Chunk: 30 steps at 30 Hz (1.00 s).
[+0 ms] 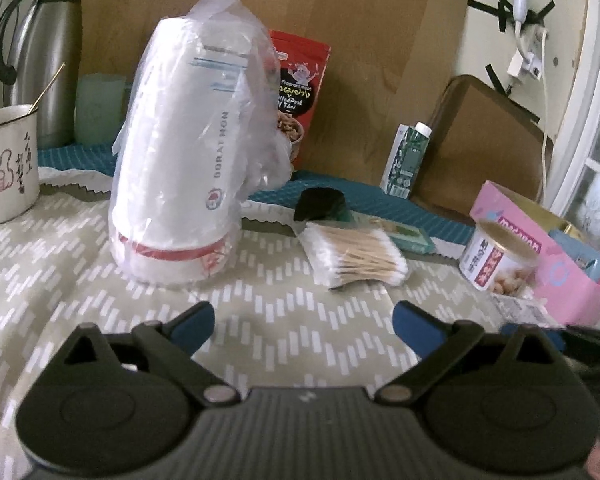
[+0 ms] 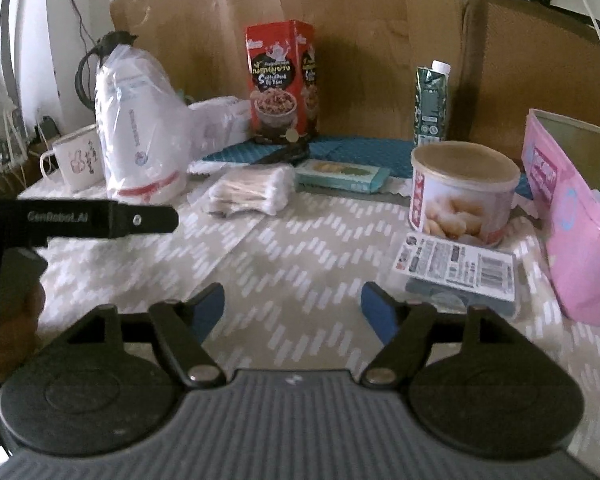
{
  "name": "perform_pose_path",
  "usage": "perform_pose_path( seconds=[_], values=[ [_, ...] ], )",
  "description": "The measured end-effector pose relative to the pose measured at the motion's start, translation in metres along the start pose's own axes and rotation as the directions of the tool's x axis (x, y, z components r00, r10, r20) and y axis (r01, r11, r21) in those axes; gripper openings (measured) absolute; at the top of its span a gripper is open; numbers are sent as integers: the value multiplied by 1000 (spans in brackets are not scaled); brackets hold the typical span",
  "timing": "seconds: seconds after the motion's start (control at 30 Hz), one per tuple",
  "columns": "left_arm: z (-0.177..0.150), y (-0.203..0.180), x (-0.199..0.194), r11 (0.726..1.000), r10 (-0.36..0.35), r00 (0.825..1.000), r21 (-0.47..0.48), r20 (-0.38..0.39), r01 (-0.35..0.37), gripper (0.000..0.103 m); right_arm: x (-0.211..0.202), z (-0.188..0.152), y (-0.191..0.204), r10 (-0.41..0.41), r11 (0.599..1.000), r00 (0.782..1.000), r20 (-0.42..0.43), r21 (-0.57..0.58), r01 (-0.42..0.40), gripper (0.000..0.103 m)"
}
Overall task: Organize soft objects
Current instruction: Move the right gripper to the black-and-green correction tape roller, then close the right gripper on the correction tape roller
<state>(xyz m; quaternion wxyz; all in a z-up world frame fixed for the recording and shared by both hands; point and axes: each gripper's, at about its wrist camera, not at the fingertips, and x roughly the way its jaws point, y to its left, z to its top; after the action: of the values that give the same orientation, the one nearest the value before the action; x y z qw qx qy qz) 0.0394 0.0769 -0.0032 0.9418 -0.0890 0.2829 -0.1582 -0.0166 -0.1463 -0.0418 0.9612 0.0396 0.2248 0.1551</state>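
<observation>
Both grippers hang low over the grey-green tablecloth with white dashes (image 2: 300,248), and neither holds anything. On the left gripper (image 1: 304,320) the blue-padded jaws stand wide apart, and on the right gripper (image 2: 292,308) they stand apart as well.

Ahead of the left gripper lies the clear soft packet of wooden cotton swabs (image 1: 354,256), flat on the cloth, just to the right of the tall stack of white paper cups in a thin plastic bag (image 1: 184,168). Behind the swabs, a flat teal pack of wet wipes (image 2: 342,174) rests at the cloth's edge. At the far right stands an open pink cardboard box (image 2: 580,216), near the round tin with a beige lid (image 2: 462,192).

I judge the task is at its beginning: a soft thing must first be chosen. The swab packet seems the nearest candidate. The next move probably calls for reaching forward, lowering the open jaws around the packet, and closing gently, because it will deform and can slip.
</observation>
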Motion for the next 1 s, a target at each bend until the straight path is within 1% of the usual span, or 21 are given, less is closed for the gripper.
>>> perform_pose_path(
  seconds=[0.03, 0.07, 0.1, 0.17, 0.23, 0.33, 0.47, 0.6, 0.73, 0.87, 0.93, 1.0],
  values=[
    [0, 0, 0, 1000, -2, 1000, -4, 2, 2, 99, 2, 4, -1, -3, 1000, 1000, 8, 1, 3, 66],
    [0, 1, 0, 1000, -3, 1000, -6, 4, 3, 99, 5, 10, -2, -4, 1000, 1000, 16, -2, 4, 64],
    [0, 1, 0, 1000, -4, 1000, -7, 7, 4, 99, 8, 18, -3, -2, 1000, 1000, 27, 1, 2, 59],
    [0, 1, -1, 1000, -7, 1000, -8, 13, 7, 99, 16, 35, -7, 14, 1000, 999, 49, 22, -15, 55],
    [-1, 0, -1, 1000, -11, 1000, -4, 16, 11, 99, 32, 58, -12, 35, 997, 998, 44, 61, -37, 49],
    [-1, -1, -3, 1000, -17, 1000, -3, 22, 17, 99, 64, 91, -18, 85, 987, 996, 13, 135, -86, 48],
    [-1, 1, -4, 999, -30, 999, -13, 31, 31, 99, 106, 119, -17, 82, 984, 995, -50, 164, -73, 48],
    [-1, 3, -5, 999, -46, 998, -27, 36, 47, 99, 142, 135, -25, 70, 971, 990, -126, 234, -39, 50],
    [-1, 4, -5, 998, -59, 997, -33, 40, 61, 99, 172, 136, -34, 101, 943, 973, -209, 331, -27, 50],
    [-2, 6, -5, 996, -71, 997, -44, 44, 73, 99, 190, 132, -21, 101, 947, 963, -251, 321, -15, 51],
    [-2, 7, -5, 996, -76, 996, -51, 46, 78, 99, 191, 131, -7, 86, 963, 968, -238, 268, -19, 58],
    [-1, 8, -5, 995, -81, 996, -58, 47, 83, 99, 194, 130, 6, 61, 980, 971, -233, 200, -13, 58]
  ],
)
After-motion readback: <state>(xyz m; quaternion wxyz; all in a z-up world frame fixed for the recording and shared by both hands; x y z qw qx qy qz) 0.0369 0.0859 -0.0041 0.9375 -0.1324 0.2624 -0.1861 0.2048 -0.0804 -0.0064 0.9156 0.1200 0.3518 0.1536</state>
